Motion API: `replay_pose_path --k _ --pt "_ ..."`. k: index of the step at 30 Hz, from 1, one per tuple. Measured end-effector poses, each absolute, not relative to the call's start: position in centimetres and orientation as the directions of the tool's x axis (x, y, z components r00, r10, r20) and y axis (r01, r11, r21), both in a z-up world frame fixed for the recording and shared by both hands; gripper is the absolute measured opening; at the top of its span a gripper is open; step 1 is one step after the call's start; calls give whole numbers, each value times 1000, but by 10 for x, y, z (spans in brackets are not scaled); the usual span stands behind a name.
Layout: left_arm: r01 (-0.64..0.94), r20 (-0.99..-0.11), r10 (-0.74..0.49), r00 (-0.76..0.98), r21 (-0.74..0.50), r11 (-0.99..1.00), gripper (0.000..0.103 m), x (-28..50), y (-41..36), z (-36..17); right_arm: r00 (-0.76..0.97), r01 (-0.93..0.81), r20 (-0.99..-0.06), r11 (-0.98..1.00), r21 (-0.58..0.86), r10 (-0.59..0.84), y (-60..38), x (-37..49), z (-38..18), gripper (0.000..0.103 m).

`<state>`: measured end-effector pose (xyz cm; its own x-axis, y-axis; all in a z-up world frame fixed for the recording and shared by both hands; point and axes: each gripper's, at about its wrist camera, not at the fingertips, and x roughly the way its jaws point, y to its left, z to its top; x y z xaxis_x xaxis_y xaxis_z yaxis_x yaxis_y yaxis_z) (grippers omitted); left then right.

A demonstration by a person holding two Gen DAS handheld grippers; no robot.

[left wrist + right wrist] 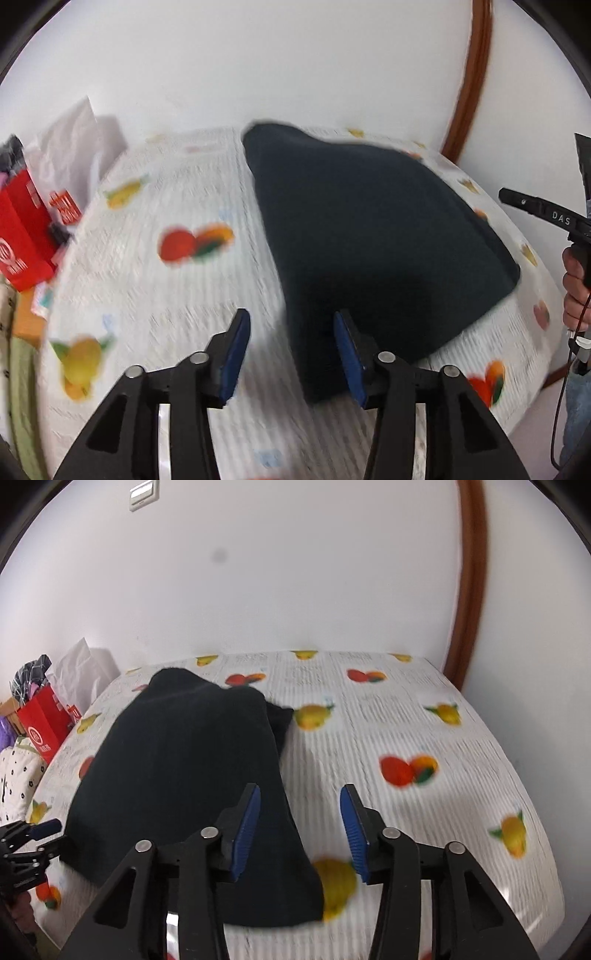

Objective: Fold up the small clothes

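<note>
dark folded garment (369,236) lies flat between parted, empty left gripper (291,354) and right gripper (300,830).

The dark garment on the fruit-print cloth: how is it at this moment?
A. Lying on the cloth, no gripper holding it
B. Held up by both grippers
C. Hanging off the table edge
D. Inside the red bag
A: the dark garment lies on the fruit-print cloth, and both grippers are open and empty.

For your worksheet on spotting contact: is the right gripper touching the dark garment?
Apart. The right wrist view shows the right gripper open, tablecloth between its pads, dark garment lying flat beneath.
</note>
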<state>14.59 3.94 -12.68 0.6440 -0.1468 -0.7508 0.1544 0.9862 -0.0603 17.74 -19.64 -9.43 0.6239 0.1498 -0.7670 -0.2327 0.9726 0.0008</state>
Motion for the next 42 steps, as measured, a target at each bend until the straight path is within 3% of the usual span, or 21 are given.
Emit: replay_pose_path --k 10,20,25,26,27,28,30,35,40,42 --pt "112 -754 -167 635 -124 986 59 237 44 -100 481 -293 -835 946 135 268 -148 285 -123 55" --pt "150 -784 -198 589 -134 980 60 292 26 -124 376 -227 -873 944 238 311 -141 338 -167 57" --pt "145 -798 -185 574 -123 982 68 302 24 -137 322 -203 -890 942 269 324 -139 355 -181 56" --pt "149 -800 -185 570 -120 981 68 303 24 -139 319 -205 -889 940 273 328 -139 357 -182 48" --pt "153 -802 -186 567 -120 981 69 304 23 -140 318 -216 -884 934 285 343 -139 358 -182 18" --pt "154 -806 -182 564 -114 981 69 304 23 -142 302 -251 -873 915 314 383 -136 358 -182 5" --pt "161 -810 -180 558 -107 981 69 306 23 -144 340 -296 -859 910 288 383 -132 354 -173 4" --pt "171 -813 -189 550 -112 979 69 307 23 -145 576 -393 -703 895 209 417 -144 324 -130 3" --pt "166 -815 -175 552 -98 981 69 306 21 -144 470 -286 -845 950 128 256 -144 345 -171 7" --pt "169 -813 -177 555 -98 981 69 303 23 -143 459 -237 -844 954 184 277 -159 347 -168 29"
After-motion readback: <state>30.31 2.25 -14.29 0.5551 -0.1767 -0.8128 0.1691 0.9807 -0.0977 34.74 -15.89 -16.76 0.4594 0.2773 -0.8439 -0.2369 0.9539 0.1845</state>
